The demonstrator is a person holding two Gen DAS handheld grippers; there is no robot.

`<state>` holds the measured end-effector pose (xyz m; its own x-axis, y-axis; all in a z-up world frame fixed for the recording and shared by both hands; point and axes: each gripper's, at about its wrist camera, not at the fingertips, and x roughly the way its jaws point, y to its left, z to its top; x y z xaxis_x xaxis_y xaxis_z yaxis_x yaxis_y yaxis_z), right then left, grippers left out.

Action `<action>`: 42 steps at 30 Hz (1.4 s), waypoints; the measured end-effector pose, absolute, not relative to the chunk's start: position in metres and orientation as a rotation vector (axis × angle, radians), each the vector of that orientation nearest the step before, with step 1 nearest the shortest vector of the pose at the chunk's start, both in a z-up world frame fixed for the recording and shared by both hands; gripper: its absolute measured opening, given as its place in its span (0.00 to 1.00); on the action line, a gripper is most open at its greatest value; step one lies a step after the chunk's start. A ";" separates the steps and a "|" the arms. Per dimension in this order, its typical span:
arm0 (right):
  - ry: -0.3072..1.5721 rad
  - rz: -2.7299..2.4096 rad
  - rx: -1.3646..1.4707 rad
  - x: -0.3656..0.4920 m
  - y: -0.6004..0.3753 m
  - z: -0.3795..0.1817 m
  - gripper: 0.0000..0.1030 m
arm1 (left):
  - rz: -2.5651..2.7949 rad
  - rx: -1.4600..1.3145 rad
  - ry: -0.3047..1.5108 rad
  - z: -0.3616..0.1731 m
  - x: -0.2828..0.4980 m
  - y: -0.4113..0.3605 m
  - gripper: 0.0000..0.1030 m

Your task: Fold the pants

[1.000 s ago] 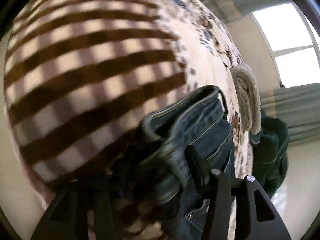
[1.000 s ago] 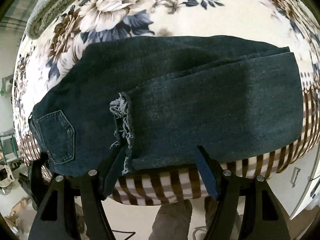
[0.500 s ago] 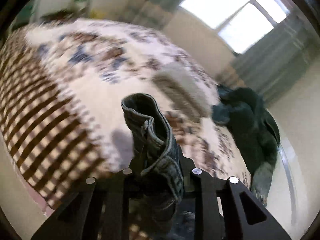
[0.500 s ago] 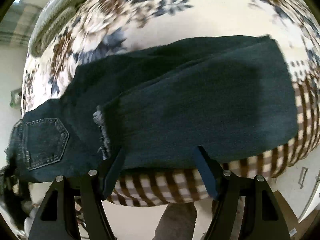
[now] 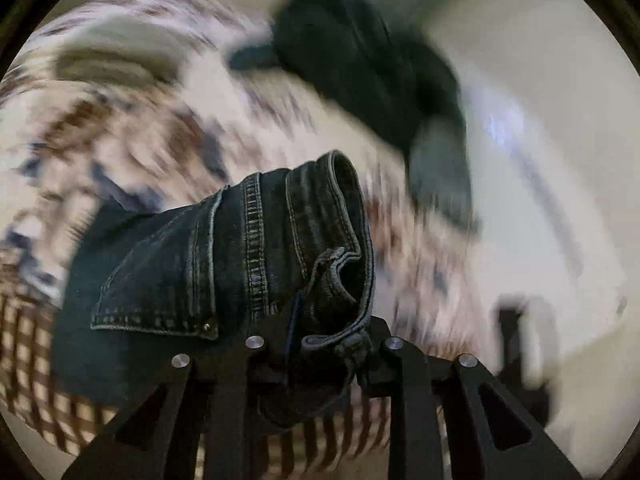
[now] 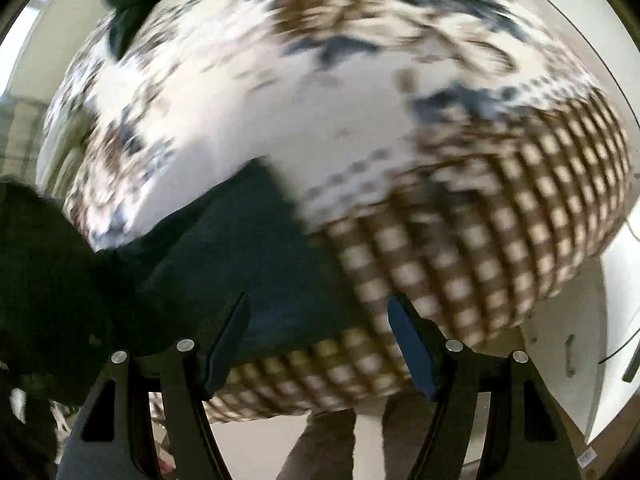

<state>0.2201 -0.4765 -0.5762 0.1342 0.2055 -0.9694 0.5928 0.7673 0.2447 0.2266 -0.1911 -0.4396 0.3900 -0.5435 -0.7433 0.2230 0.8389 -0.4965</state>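
Your left gripper [image 5: 320, 344] is pinched tight on the jeans [image 5: 256, 248] waistband, lifted above the bed [image 5: 132, 128]. Your right gripper [image 6: 318, 340] is wide open and holds nothing, by the bed's near edge.

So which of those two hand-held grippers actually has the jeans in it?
The left hand-held gripper: its fingers are shut on the bunched waistband of the jeans. The right hand-held gripper is open, holding nothing.

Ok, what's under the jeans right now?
Floral bedspread and its checked border show around the jeans. The left gripper lifts the waistband; anything beneath the flat part is covered.
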 end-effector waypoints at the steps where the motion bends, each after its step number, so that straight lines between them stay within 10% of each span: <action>1: 1.437 -0.325 0.711 0.216 -0.486 -0.579 0.72 | -0.520 -0.289 1.150 -0.458 0.226 -0.214 0.22; 5: 1.407 -0.329 0.772 0.207 -0.518 -0.586 0.72 | -0.526 -0.252 1.306 -0.486 0.224 -0.243 0.43; 8: 1.358 -0.254 0.817 0.209 -0.519 -0.585 0.72 | -0.504 -0.277 1.295 -0.468 0.230 -0.231 0.86; 18: 1.421 0.108 0.901 0.266 -0.432 -0.629 0.74 | -0.073 -0.189 1.225 -0.454 0.270 -0.081 0.86; 19: 1.437 0.088 0.872 0.270 -0.424 -0.637 0.69 | -0.052 -0.186 1.229 -0.459 0.271 -0.072 0.86; 21: 1.436 0.048 0.800 0.273 -0.415 -0.636 0.27 | -0.007 -0.167 1.254 -0.469 0.275 -0.056 0.86; 25: 1.365 0.047 0.785 0.264 -0.425 -0.599 0.16 | -0.008 -0.201 1.272 -0.479 0.283 -0.044 0.86; 37: 1.409 -0.050 0.808 0.252 -0.524 -0.602 0.29 | -0.151 -0.406 1.460 -0.555 0.362 -0.101 0.85; 39: 1.440 -0.092 0.770 0.241 -0.534 -0.615 0.40 | -0.192 -0.440 1.484 -0.577 0.370 -0.107 0.50; 42: 1.519 -0.306 0.612 0.222 -0.545 -0.624 0.50 | -0.207 -0.489 1.457 -0.582 0.371 -0.096 0.42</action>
<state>0.2216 -0.5451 -0.6239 0.0526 0.1839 -0.9815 0.5497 0.8153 0.1822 0.3709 -0.0961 -0.5825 0.1177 -0.4234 -0.8983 -0.1568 0.8853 -0.4378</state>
